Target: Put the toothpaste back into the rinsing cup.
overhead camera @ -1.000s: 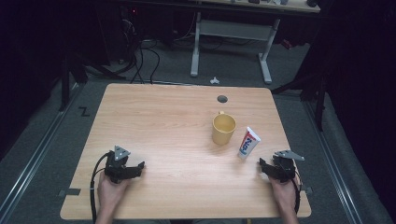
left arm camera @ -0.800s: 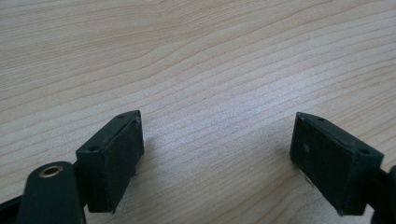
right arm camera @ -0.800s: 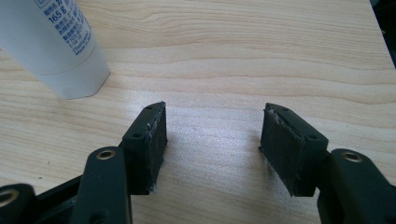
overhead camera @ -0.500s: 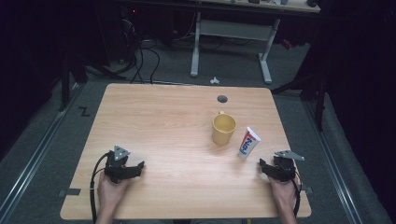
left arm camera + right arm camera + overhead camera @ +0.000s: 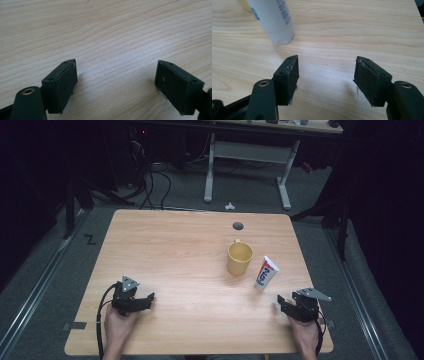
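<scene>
A yellow mug point(image 5: 239, 258) stands upright on the wooden table point(image 5: 175, 250), right of centre. Just to its right lies a white toothpaste tube point(image 5: 265, 272) with red and blue print, cap end toward me. In the right gripper view the tube point(image 5: 273, 20) lies ahead and to the left of the jaws. My right gripper point(image 5: 283, 303) rests near the table's front right corner, open and holding nothing point(image 5: 327, 75). My left gripper point(image 5: 146, 301) rests near the front left, open over bare wood point(image 5: 116, 80).
A round cable hole point(image 5: 238, 226) sits in the table near its far edge. Beyond the table stand a white desk frame point(image 5: 247, 155) and loose cables point(image 5: 150, 180) on the dark floor. A small white object point(image 5: 229, 206) lies on the floor behind the table.
</scene>
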{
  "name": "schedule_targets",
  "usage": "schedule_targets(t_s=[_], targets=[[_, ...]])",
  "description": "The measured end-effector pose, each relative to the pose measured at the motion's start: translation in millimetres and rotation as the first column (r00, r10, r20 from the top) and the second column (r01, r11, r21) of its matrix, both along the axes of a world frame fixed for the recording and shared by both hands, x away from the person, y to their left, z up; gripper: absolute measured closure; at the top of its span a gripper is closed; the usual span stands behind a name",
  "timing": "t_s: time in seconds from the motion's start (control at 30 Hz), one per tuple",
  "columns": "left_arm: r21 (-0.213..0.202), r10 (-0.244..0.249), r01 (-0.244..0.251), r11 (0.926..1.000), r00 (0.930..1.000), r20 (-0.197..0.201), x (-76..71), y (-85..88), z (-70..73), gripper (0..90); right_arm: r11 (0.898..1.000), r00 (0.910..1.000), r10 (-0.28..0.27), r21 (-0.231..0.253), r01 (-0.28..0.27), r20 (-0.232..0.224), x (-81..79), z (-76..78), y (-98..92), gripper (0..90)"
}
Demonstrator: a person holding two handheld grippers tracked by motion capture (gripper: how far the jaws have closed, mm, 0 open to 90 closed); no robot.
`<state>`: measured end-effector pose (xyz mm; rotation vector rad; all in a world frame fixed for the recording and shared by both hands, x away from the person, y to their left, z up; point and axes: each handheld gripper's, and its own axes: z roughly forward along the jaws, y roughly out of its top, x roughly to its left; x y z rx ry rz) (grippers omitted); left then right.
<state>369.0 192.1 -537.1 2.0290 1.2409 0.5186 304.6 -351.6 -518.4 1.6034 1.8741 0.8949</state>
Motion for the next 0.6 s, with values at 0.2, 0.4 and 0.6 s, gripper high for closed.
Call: schedule_targets(t_s=[0.2, 0.4, 0.6], targets=[[0.001, 0.000, 0.000, 1.0000, 1.0000, 0.000, 0.0, 0.0, 0.0, 18.6, 0.999, 0.9992, 0.036, 0.005, -0.036, 0.018, -14.1, 3.8, 8.6, 36.6], [0.000, 0.001, -0.001, 1.0000, 1.0000, 0.001, 0.0, -0.1, -0.1, 18.6, 0.998, 0.9975, 0.063, 0.013, -0.064, 0.030, -20.7, 7.8, 19.8, 35.2], [0.000, 0.001, -0.001, 1.0000, 1.0000, 0.001, 0.0, -0.1, -0.1, 18.6, 0.997, 0.9954, 0.075, 0.012, -0.076, 0.059, -20.3, 17.3, 29.6, 32.7]])
